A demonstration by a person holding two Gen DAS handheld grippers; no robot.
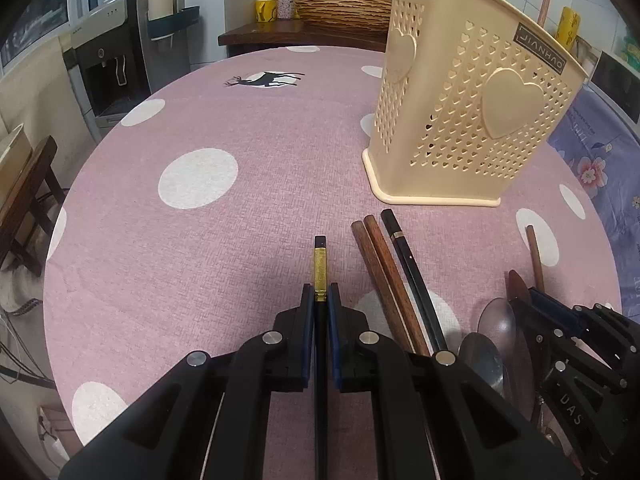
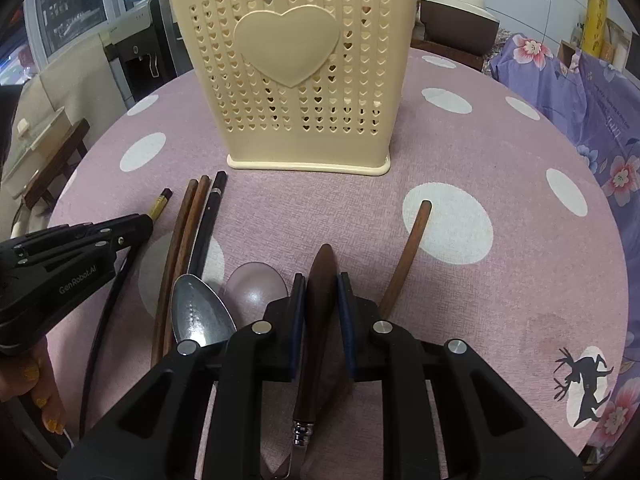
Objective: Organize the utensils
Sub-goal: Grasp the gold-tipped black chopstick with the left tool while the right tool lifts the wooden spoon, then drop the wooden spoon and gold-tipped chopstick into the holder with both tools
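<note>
A: Entry, task status. The cream utensil holder stands upright on the pink dotted worktop. In the left wrist view a wooden handle tip shows above its far rim, so at least 1 item may already be inside; cannot confirm from here.

B: Left gripper?

A: Its fingers are narrow, clamped on the black chopstick with the gold band, which points toward the holder. Whether it is lifted off the cloth cannot be told.

B: Right gripper?

A: Fingers closed around the dark wooden handle of a utensil with a metal collar; its working end is out of frame.

B: What remains on the cloth?

A: 2 brown wooden chopsticks lying side by side, 1 black chopstick just beside them, 2 metal spoons near the right gripper, and 1 loose wooden stick to the right, apart from the rest.

B: Judgement?

A: Early stage. 2 items are gripped but not yet placed; at least 6 more lie outside the holder.
</note>
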